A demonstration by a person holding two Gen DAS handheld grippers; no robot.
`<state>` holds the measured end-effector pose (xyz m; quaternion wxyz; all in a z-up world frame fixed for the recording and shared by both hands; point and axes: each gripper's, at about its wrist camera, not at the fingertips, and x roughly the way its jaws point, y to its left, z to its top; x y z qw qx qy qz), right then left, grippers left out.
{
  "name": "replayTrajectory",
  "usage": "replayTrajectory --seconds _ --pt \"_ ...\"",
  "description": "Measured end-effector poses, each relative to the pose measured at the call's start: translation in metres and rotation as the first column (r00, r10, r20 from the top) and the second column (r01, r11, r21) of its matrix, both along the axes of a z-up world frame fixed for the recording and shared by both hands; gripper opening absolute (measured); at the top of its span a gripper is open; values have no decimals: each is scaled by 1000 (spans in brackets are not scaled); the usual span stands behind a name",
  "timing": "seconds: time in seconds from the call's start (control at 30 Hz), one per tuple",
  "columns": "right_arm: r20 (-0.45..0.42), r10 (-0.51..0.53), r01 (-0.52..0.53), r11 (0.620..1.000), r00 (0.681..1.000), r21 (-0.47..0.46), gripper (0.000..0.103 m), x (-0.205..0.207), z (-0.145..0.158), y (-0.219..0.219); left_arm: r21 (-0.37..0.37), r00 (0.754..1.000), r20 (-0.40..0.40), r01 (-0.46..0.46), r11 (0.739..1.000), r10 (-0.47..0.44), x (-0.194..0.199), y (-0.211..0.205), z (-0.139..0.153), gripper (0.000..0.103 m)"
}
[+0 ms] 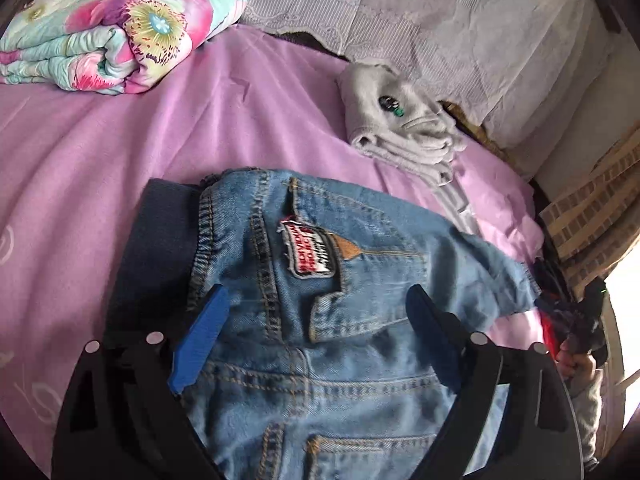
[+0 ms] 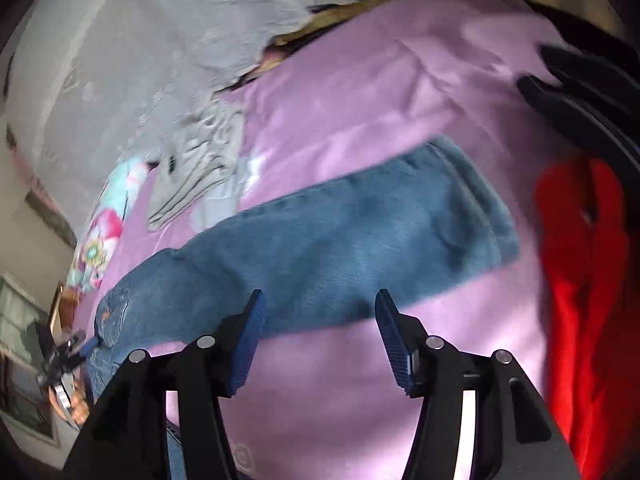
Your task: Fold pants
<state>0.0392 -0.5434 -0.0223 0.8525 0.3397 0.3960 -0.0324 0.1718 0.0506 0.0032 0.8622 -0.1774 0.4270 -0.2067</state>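
Observation:
Blue denim pants (image 1: 320, 280) lie on a pink bedsheet (image 1: 100, 152), back side up, with a sewn patch (image 1: 310, 252) by a rear pocket. My left gripper (image 1: 320, 316) hovers open over the waist and seat, its blue pads on either side of the pocket area. In the right wrist view a pant leg (image 2: 340, 232) stretches across the sheet (image 2: 340, 392). My right gripper (image 2: 320, 336) is open just short of the leg's near edge, with nothing between its fingers. That view is blurred.
A folded floral quilt (image 1: 112, 28) sits at the back left. A folded grey garment (image 1: 400, 120) lies behind the pants. A red cloth (image 2: 580, 280) lies to the right of the leg. A lace-covered headboard (image 1: 400, 8) runs along the back. A hand (image 1: 576, 364) shows at right.

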Motion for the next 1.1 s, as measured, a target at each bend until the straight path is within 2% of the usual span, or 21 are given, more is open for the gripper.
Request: replayTrajectory --seconds 0.03,0.1,0.17,0.2,0.23,0.27,0.33,0.37,0.4,0.47,0.57,0.63,0.7,0.77,0.83,0.9,0.93,1.03,1.1 --pt "4 -32 32 998 999 48 57 -3 -8 -9 -26 1000 15 -1 1000 1 -12 2 1 89" --pt "43 -71 64 988 997 142 58 -1 -19 -18 -33 999 33 3 999 -1 -29 1 1 90" --pt "69 -101 89 983 992 161 61 13 -21 -22 -24 1000 21 9 1000 -9 -40 0 -4 90" --pt "71 -114 104 985 991 135 58 22 -20 -22 -15 1000 17 10 1000 -10 -44 0 -8 90" --pt "67 -149 143 986 987 84 26 26 -17 -22 -3 1000 19 13 1000 -13 -47 -1 -10 90" --pt "91 -170 168 986 981 21 6 26 -9 -21 16 999 33 17 1000 -18 -49 -4 -11 90" --pt "139 -178 191 977 974 -89 5 24 1 -21 36 999 38 15 999 -16 -50 -6 -11 90" --pt "112 -165 176 979 980 -106 5 29 -5 -24 44 999 38 16 999 -18 -49 -6 -12 90" --pt "61 -157 163 982 986 -93 5 35 -19 -29 46 999 41 17 999 -19 -49 -7 -12 90" --pt "60 -161 162 987 985 -7 4 34 -32 -41 46 999 45 19 999 -21 -49 -6 -13 90" --pt "70 -171 172 985 983 -6 11 20 -22 -43 36 999 44 22 999 -24 -47 -4 -12 90" --pt "65 -275 277 961 959 -24 17 -2 -12 -41 2 999 30 18 1000 -18 -48 3 -9 90" --pt "104 -302 310 948 948 -72 21 -13 6 -28 -55 999 42 5 998 -3 -62 15 -3 90" --pt "148 -208 229 964 967 -137 21 0 25 0 -96 998 60 2 995 3 -79 28 -2 90" --pt "169 -36 57 992 985 -117 21 30 35 36 -111 999 49 0 994 5 -91 38 -7 90" --pt "175 101 -83 991 979 -106 21 66 40 74 -92 999 42 -6 996 9 -99 42 -12 90" --pt "173 140 -120 985 975 -121 20 81 40 91 -94 999 42 -6 996 10 -102 43 -15 90" --pt "96 199 -188 976 975 -111 18 127 15 118 -62 999 51 0 998 3 -103 37 -16 95" --pt "26 133 -130 987 991 -92 14 142 -12 103 -8 998 59 10 1000 -10 -102 28 -16 99"
